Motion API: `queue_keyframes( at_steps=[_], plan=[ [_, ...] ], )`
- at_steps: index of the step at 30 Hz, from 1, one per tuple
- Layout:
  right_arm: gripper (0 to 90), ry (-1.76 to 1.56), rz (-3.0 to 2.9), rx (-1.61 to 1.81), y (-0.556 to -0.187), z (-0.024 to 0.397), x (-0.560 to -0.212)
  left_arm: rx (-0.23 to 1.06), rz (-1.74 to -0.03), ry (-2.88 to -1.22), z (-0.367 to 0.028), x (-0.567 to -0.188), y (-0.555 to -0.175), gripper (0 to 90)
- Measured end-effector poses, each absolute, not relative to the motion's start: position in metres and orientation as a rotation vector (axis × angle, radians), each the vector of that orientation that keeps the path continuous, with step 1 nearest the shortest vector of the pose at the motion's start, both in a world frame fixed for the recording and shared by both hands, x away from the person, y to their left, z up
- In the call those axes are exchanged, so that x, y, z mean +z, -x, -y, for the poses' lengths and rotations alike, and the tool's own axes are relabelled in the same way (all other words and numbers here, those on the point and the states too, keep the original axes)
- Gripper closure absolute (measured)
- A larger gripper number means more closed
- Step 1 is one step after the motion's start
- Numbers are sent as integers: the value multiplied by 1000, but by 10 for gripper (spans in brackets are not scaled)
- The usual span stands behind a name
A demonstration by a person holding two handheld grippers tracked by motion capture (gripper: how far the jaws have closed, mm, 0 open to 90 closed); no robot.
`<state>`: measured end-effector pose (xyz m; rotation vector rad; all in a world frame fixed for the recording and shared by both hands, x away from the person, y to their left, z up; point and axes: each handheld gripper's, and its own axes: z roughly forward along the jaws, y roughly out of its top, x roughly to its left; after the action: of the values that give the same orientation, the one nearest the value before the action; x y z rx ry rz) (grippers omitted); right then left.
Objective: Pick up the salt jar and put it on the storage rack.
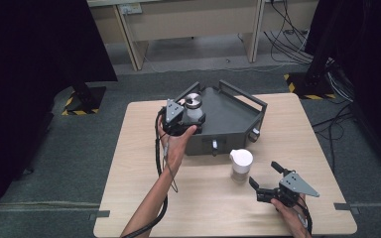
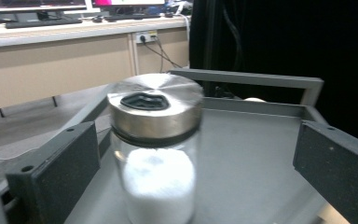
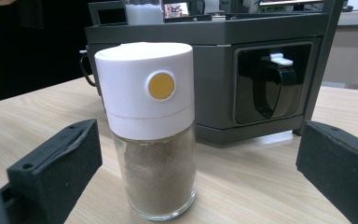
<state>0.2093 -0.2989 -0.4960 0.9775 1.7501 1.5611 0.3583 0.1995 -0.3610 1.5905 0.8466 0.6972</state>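
A glass jar of white grains with a steel lid (image 1: 194,105) (image 2: 154,149) stands upright in the left corner of a dark grey tray (image 1: 230,118). My left gripper (image 1: 192,118) (image 2: 196,140) is open, its jaws on either side of the jar with gaps showing. On the table in front of the tray stands a glass shaker of brown powder with a white cap and a yellow dot (image 1: 241,163) (image 3: 149,126). My right gripper (image 1: 263,173) (image 3: 198,140) is open just right of it and aimed at it, not touching.
The tray (image 3: 214,84) has raised rails and a black latch (image 3: 272,88) on its front wall, and sits at the table's (image 1: 139,148) far middle. Beyond the table are a pale desk, cables on the floor and black stands with hazard-striped feet.
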Motion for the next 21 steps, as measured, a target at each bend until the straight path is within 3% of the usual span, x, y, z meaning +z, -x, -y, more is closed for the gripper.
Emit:
queue_keyframes(
  at_steps=[21],
  plan=[
    [2,-975,-1752,1561,-209,297,-496,672,-751,-1555,-214,-385,-313,2]
  ],
)
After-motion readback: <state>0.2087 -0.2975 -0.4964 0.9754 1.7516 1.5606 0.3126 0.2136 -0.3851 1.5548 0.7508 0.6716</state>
